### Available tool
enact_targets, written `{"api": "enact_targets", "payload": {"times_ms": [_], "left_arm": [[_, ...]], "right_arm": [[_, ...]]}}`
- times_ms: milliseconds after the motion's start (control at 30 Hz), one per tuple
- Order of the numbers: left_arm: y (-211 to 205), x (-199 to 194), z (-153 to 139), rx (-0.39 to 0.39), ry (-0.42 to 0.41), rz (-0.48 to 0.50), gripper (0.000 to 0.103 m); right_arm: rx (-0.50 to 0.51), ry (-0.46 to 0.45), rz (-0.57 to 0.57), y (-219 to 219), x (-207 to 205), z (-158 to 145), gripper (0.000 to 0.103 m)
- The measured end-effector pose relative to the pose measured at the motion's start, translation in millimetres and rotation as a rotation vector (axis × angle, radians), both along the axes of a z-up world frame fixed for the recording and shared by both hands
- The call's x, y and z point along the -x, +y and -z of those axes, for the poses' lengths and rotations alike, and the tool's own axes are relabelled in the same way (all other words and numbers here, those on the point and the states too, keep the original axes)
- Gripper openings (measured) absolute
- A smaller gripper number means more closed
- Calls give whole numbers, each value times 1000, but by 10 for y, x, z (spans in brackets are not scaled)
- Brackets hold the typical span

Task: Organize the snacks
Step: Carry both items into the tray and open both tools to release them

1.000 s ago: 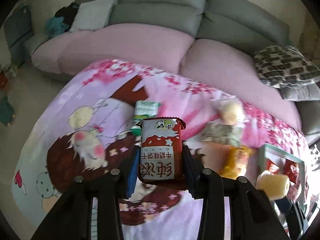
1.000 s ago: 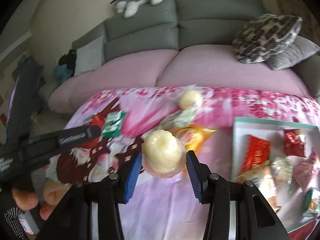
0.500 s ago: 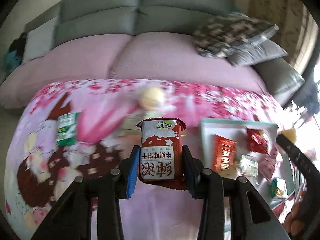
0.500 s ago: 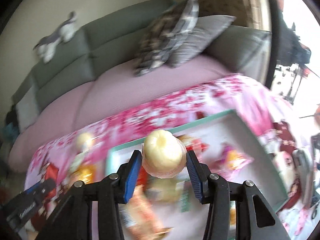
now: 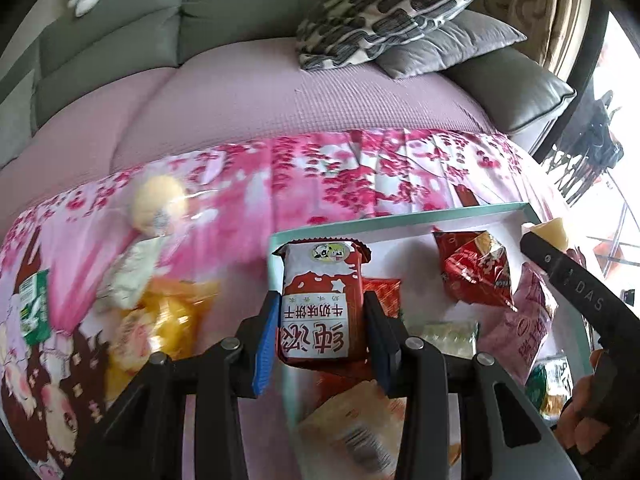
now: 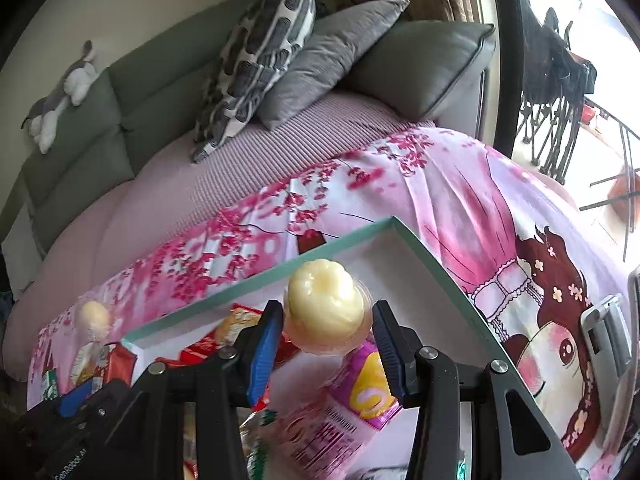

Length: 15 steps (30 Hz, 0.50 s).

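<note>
My left gripper (image 5: pixel 320 328) is shut on a red and white biscuit packet (image 5: pixel 322 300) and holds it over the left end of the teal-rimmed white tray (image 5: pixel 400 222). My right gripper (image 6: pixel 326 338) is shut on a pale yellow jelly cup (image 6: pixel 324 308) above the tray (image 6: pixel 420 248); it shows at the right edge of the left wrist view (image 5: pixel 550 232). The tray holds several packets, among them a red bag (image 5: pixel 476 272) and a pink pack (image 6: pixel 356 404).
On the pink cartoon tablecloth (image 5: pixel 360 176) left of the tray lie a yellow cake in clear wrap (image 5: pixel 158 204), an orange-yellow bag (image 5: pixel 160 320) and a green packet (image 5: pixel 34 308). A sofa with pillows (image 5: pixel 380 12) stands behind. A phone-like object (image 6: pixel 604 344) lies at the right.
Both grippers have swung right with their snacks, from over the tablecloth to over the tray. Both grips are unchanged.
</note>
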<state>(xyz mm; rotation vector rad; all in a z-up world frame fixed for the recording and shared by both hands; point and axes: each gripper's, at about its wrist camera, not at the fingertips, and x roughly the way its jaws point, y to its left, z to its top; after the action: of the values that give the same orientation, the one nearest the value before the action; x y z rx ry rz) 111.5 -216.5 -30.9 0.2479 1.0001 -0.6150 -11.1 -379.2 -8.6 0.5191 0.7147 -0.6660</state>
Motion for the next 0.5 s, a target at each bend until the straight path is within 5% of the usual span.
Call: {"api": "enact_targets", "payload": {"times_ms": [233,400,500], "left_arm": [[-188,16,129,-34,-6,29,48],[-93,58,-44,-26,-7,14,50],[-4,125,-217,-41,-47,-1,65]], "right_arm": [[-15,23,19,-33,-15,85,50],[-43,29,35,-44,43,44,50],[-68,42,30,23,104,15,51]]}}
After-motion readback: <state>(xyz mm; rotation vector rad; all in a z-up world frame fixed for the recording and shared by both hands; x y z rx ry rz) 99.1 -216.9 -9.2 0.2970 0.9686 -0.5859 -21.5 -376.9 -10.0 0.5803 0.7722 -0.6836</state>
